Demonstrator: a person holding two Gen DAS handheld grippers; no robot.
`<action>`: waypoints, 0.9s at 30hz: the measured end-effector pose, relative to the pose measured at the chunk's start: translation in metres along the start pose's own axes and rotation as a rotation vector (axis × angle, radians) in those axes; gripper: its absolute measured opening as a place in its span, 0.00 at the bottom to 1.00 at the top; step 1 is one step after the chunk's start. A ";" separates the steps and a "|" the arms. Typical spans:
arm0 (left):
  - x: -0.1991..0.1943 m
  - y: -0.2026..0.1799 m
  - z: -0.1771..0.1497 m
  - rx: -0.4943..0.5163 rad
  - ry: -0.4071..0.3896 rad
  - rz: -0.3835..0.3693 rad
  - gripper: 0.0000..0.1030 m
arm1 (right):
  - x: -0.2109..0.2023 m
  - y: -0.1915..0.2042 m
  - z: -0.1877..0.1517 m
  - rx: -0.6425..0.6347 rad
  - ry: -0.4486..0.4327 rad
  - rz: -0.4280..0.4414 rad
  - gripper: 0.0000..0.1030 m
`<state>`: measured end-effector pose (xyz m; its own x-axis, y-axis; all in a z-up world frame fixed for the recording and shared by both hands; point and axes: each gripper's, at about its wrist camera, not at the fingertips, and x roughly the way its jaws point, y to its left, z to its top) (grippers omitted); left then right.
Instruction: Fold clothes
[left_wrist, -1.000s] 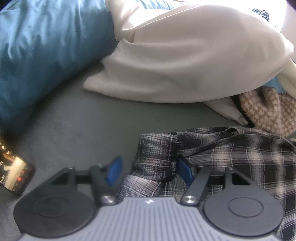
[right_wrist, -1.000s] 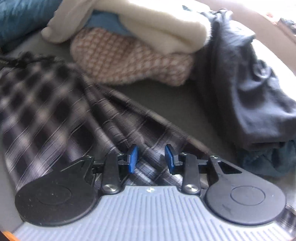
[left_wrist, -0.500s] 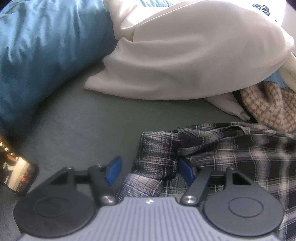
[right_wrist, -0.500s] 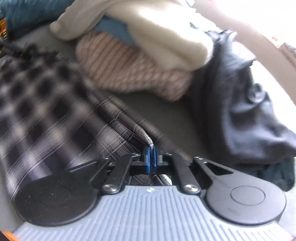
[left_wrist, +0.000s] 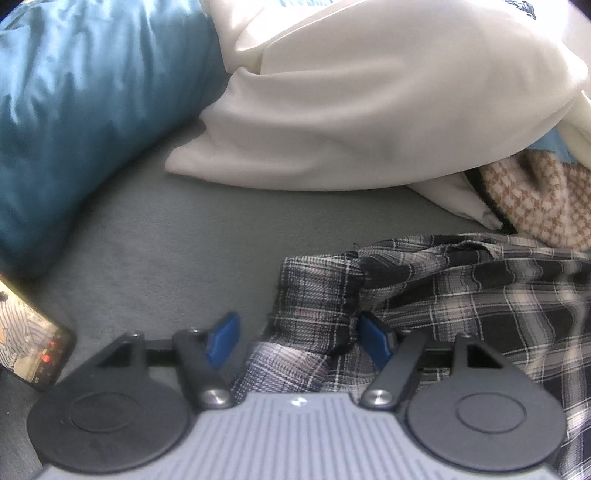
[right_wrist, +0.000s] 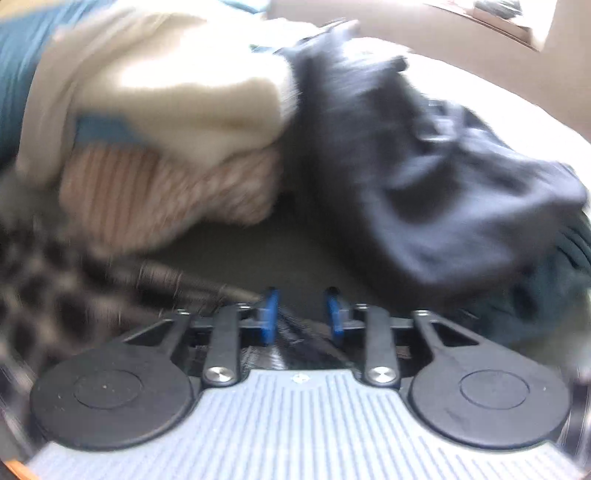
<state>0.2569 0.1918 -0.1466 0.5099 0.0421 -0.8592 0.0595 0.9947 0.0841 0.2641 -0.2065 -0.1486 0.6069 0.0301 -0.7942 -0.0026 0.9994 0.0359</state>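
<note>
A black-and-white plaid shirt (left_wrist: 461, 295) lies crumpled on the grey bed surface (left_wrist: 184, 240). My left gripper (left_wrist: 299, 339) is open, its blue pads on either side of a bunched corner of the shirt without pinching it. In the right wrist view the picture is blurred by motion; the plaid shirt (right_wrist: 48, 291) runs from the lower left under the tool. My right gripper (right_wrist: 301, 314) is open, with a strip of the shirt's fabric lying between and below its blue pads.
A teal pillow (left_wrist: 74, 110) lies at the left and a white garment (left_wrist: 369, 103) at the back. A brown-and-cream knit (left_wrist: 535, 199) sits at the right. A lit phone (left_wrist: 29, 339) lies at the left edge. A black garment (right_wrist: 424, 166) is heaped at the right.
My right gripper shut on the plaid shirt half a second ago and has now opened again while moving. My left gripper stayed open over the shirt corner, almost still.
</note>
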 end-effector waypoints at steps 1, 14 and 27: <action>0.000 0.001 0.001 -0.001 0.003 -0.002 0.70 | -0.010 -0.008 0.000 0.048 -0.020 0.002 0.33; -0.006 0.023 0.003 -0.063 0.067 -0.105 0.79 | 0.021 0.041 -0.009 0.300 0.021 0.250 0.31; -0.046 0.117 -0.037 -0.304 0.023 -0.253 0.85 | -0.064 0.012 -0.078 0.941 -0.079 0.329 0.33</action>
<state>0.2089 0.3095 -0.1163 0.4921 -0.2091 -0.8451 -0.0776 0.9563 -0.2819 0.1636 -0.1948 -0.1446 0.7404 0.2666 -0.6170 0.4296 0.5184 0.7394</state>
